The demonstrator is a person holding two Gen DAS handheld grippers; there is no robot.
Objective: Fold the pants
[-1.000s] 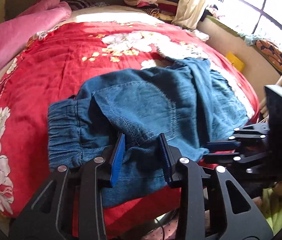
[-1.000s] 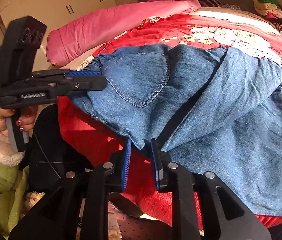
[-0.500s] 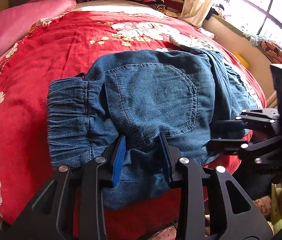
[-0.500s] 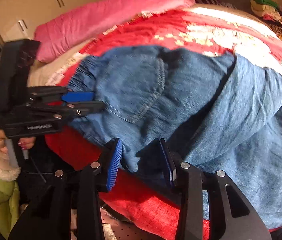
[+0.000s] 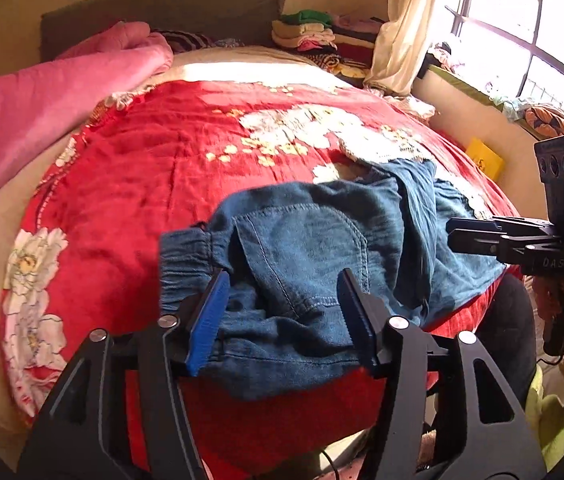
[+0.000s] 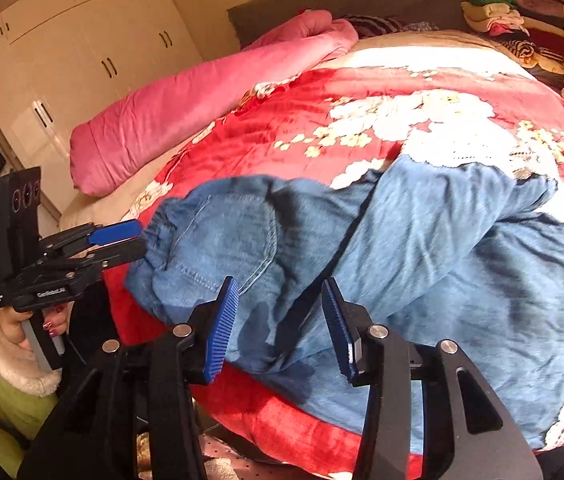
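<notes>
Blue denim pants [image 5: 306, 240] lie bunched near the front edge of a red floral bedspread [image 5: 153, 168], elastic waistband to the left and a back pocket facing up. In the left wrist view, my left gripper [image 5: 282, 312] hovers over their near edge. Its jaws are opening, and the blue pads [image 5: 205, 320] stand clear of the cloth. My right gripper [image 6: 282, 320] is also opening above the pants [image 6: 442, 260], where one leg lies folded over. Each gripper shows in the other's view: the right gripper [image 5: 454, 232] at the right, the left gripper [image 6: 129, 240] by the waistband.
A rolled pink quilt [image 5: 41, 112] lies along the bed's left side. Stacked folded clothes [image 5: 314, 36] sit by the headboard. A curtain and window [image 5: 522, 40] are to the right, and wardrobes [image 6: 81, 52] to the left. A hand with a green sleeve [image 6: 13, 376] holds the left gripper.
Both grippers were shut on the pants' near edge. They have since opened, let the cloth go, and drawn back and up. The pants now rest on the bedspread.
</notes>
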